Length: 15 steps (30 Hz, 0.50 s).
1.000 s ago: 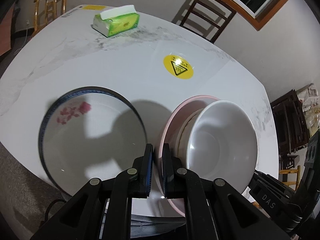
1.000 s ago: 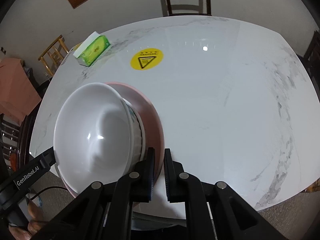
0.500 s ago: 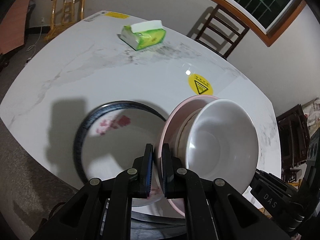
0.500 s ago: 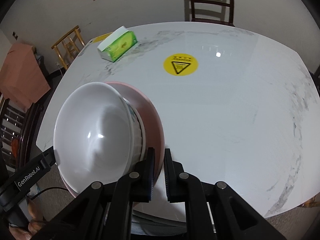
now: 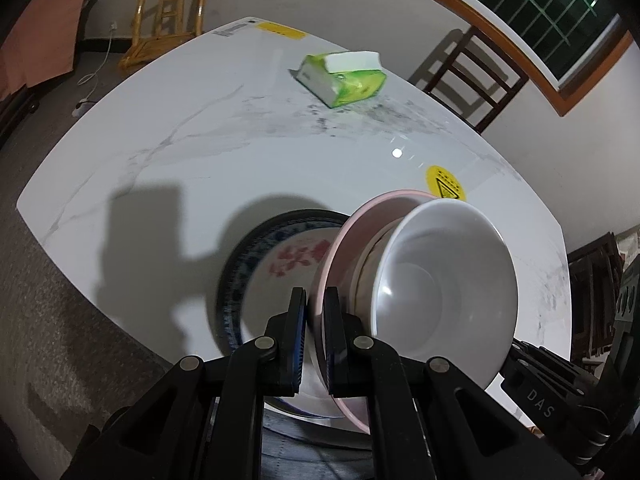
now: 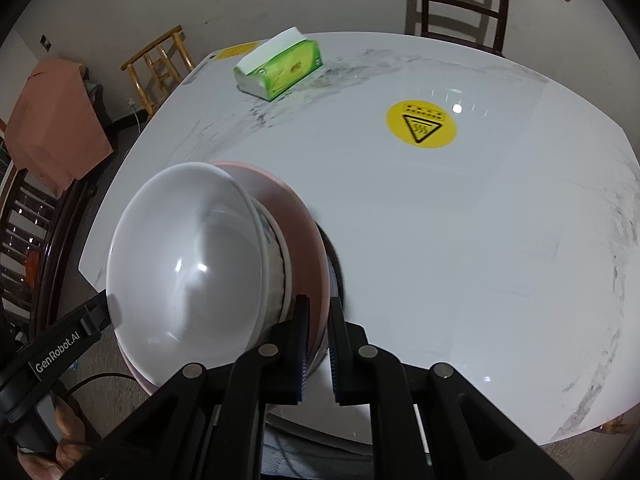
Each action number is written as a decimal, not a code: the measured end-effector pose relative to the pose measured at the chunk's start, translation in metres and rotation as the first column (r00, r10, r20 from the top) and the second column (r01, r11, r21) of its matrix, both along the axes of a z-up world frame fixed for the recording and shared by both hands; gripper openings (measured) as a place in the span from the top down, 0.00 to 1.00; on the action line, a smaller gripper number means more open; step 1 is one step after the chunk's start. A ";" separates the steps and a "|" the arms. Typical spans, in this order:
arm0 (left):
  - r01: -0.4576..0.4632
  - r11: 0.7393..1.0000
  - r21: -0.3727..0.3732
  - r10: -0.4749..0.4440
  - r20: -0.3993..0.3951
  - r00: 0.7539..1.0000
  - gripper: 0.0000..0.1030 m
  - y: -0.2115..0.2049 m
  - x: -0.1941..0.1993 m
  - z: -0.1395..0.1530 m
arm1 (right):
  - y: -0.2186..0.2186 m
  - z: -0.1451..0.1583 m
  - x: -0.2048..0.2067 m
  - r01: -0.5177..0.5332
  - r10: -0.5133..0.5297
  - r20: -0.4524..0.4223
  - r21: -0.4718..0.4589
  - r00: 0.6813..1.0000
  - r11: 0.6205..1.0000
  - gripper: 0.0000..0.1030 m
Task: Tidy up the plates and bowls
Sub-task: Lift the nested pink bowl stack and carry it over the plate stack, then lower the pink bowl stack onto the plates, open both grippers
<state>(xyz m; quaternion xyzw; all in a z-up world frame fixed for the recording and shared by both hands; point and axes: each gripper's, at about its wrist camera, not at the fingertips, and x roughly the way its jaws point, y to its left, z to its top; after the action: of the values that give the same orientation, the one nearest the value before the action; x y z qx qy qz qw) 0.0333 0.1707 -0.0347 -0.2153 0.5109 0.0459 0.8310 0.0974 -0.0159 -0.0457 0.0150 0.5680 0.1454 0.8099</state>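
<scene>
Holding the stack from both sides, the two grippers pinch the rim of a pink plate [image 5: 340, 256]. The left gripper [image 5: 315, 312] has its jaws closed tight on the plate's near left edge. The right gripper [image 6: 318, 320] has its jaws closed tight on the plate's other edge.

A patterned bowl [image 6: 276, 252] sits on the pink plate, and a plain white bowl [image 5: 444, 284] sits inside that one. Only a thin strip of the patterned bowl shows between them. The whole stack is up in the air, above the white marble tabletop [image 5: 192, 136].

Under the stack, on the tabletop near its front edge, lies a plate with a dark blue rim [image 5: 256, 264] and red flowers painted in the middle. The pink plate covers part of it in both views.

Farther back on the tabletop is a green pack of tissues [image 5: 344, 76]. A round yellow sticker [image 6: 421, 125] with a warning triangle is stuck to the tabletop, well apart from the tissues. Wooden chairs stand around the far side.
</scene>
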 end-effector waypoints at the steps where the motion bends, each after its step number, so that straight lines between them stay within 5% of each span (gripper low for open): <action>1: -0.003 1.000 0.001 0.003 -0.001 1.000 0.96 0.004 0.000 -0.001 | 0.003 -0.001 0.000 -0.004 0.004 -0.002 -0.001 1.000 1.000 0.91; 15: -0.026 1.000 -0.017 0.026 -0.041 0.999 0.96 0.022 0.003 -0.022 | 0.026 -0.018 0.009 -0.015 0.014 -0.036 -0.029 0.999 0.999 0.91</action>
<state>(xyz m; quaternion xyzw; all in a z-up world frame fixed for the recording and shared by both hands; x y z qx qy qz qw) 0.0366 0.1932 -0.0568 -0.2280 0.5251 0.0567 0.8179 0.1064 0.0104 -0.0633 0.0018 0.5845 0.1426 0.7987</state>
